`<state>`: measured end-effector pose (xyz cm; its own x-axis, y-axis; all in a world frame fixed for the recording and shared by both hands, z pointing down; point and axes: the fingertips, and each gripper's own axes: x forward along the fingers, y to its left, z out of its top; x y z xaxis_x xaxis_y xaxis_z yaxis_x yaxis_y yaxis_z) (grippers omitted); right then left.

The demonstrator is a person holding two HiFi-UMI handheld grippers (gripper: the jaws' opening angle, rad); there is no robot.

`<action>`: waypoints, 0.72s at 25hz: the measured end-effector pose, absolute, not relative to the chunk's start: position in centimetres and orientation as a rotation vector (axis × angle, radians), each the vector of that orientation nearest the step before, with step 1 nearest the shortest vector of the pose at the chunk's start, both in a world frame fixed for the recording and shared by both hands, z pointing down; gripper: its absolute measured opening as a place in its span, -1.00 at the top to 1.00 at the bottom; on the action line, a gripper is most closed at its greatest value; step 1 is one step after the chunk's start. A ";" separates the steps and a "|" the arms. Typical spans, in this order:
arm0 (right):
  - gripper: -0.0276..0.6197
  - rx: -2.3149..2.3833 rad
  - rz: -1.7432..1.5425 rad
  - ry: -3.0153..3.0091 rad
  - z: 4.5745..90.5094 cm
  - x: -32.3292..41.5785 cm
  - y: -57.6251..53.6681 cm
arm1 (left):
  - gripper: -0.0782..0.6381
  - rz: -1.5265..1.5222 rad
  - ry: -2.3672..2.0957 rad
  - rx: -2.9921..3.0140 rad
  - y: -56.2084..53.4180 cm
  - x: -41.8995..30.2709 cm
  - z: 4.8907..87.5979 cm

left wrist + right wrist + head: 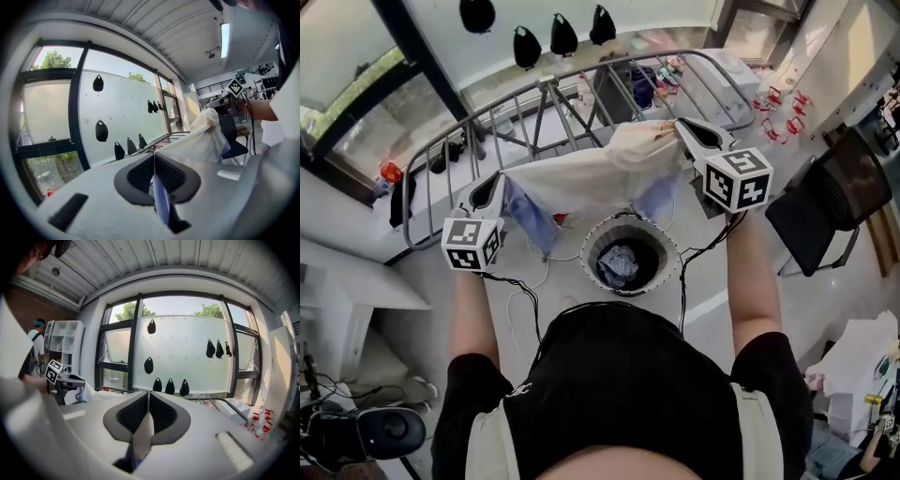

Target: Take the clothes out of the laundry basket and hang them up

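While cloth (581,178) hangs stretched, rack (517,100) stands beyond, basket (630,221) below.

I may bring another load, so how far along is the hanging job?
Partway. Done: the cream garment is out of the laundry basket. In hand: the left tongs and right tongs are each shut on an edge of it, holding it spread before the drying rack. Left: it is not yet on a rail, and a bluish cloth lies in the basket.

Cream garment (581,178), blue lining (530,220), grey rack (547,84)
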<state>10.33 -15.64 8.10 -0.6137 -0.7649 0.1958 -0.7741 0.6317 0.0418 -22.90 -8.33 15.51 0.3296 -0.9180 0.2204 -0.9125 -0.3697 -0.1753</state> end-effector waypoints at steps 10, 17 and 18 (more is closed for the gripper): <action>0.83 1.079 0.002 -2.751 5.5 -1.8 -20.1 | 0.75 -0.377 1.963 -2.379 -8.5 -33.9 13.1; 0.83 0.972 -0.082 -2.726 4.7 -11.0 -23.9 | 0.75 -0.382 2.094 -2.291 -9.4 -42.2 13.2; 0.83 0.961 -0.083 -2.727 4.6 -12.2 -24.4 | 0.75 -0.381 2.109 -2.282 -9.7 -43.3 13.1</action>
<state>-12.24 -24.43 4.63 -0.7516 -0.6240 0.2136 -0.6098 0.7809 0.1355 -43.31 -9.69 13.11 0.0627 -0.9834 0.1704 -0.9808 -0.0924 -0.1718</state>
